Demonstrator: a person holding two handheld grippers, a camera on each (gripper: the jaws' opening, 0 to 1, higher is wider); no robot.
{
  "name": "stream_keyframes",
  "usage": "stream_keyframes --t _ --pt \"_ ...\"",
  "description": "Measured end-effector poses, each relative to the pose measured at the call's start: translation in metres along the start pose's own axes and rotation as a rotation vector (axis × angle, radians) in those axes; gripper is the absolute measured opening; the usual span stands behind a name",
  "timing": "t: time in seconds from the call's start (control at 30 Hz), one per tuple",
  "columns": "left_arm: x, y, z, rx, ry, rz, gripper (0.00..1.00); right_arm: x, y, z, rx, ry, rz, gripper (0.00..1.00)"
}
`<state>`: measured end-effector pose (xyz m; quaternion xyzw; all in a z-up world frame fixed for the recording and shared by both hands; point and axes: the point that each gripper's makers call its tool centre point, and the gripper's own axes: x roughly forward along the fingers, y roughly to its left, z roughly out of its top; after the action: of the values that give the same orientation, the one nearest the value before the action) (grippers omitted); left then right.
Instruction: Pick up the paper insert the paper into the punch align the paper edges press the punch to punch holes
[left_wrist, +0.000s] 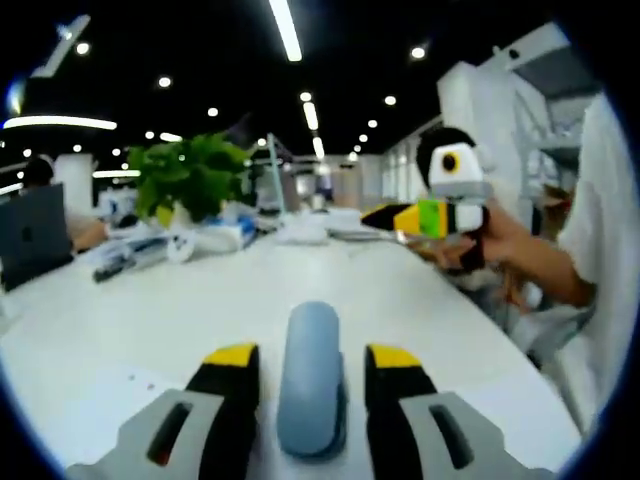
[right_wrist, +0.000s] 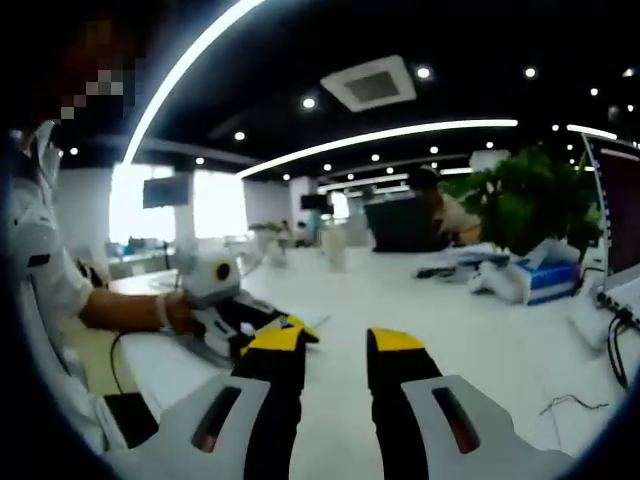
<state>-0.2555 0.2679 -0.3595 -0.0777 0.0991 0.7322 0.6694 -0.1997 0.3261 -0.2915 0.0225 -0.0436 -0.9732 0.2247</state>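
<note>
While my left gripper (left_wrist: 312, 362) is straddling the blue punch handle (left_wrist: 311, 380) between spread jaws, my right gripper (right_wrist: 335, 345) is hovering open and empty above the white table (right_wrist: 480, 330).

Punch (left_wrist: 311, 380) w/ smooth matt blue-grey plastic handle; table (left_wrist: 200, 310) smooth, white, slight sheen; grippers' jaws matt plastic.

Left tongs (left_wrist: 312, 362) parted; right tongs (right_wrist: 334, 348) parted, empty

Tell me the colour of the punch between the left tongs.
Pale blue-grey. The punch shows best in the left gripper view, between the yellow-tipped tongs.
</note>
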Motion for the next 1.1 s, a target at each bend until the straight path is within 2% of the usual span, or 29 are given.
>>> stream_keyframes --t 0.07,0.2,0.27,0.4,0.47,0.5,0.6,0.7,0.8,0.93,1.1 --pt "0.001 0.002 -0.001 0.008 0.004 0.000 0.39 0.005 0.005 0.003 0.037 -0.013 0.000 0.23" --pt "0.001 0.009 -0.001 0.004 0.000 -0.003 0.37 0.020 0.018 0.008 0.024 -0.020 0.015 0.18" --pt "0.002 0.019 -0.002 0.003 0.001 0.001 0.35 0.030 0.026 0.010 0.006 -0.022 0.023 0.17" --pt "0.002 0.027 -0.003 0.004 0.002 0.001 0.34 0.051 0.038 0.016 0.026 -0.054 0.029 0.14" --pt "0.003 0.025 -0.003 0.005 0.003 0.002 0.34 0.063 0.039 0.016 -0.053 -0.049 -0.002 0.10" --pt "0.003 0.023 -0.003 0.006 0.003 0.003 0.33 0.070 0.040 0.016 -0.064 -0.050 -0.015 0.08" --pt "0.003 0.017 -0.003 0.003 0.004 0.003 0.33 0.087 0.044 0.012 -0.032 -0.057 -0.031 0.05" --pt "0.003 0.010 -0.003 0.007 0.005 0.005 0.32 0.100 0.048 0.002 -0.010 -0.030 -0.053 0.05" --pt "0.003 0.003 -0.002 0.004 0.004 0.006 0.29 0.106 0.051 -0.011 -0.046 0.024 -0.072 0.05" --pt "0.002 0.000 -0.001 0.001 0.002 0.008 0.27 0.110 0.057 -0.016 -0.060 0.039 -0.070 0.05" --pt "0.002 0.001 -0.002 -0.003 0.003 0.009 0.27 0.111 0.051 -0.016 -0.095 0.050 -0.099 0.04"
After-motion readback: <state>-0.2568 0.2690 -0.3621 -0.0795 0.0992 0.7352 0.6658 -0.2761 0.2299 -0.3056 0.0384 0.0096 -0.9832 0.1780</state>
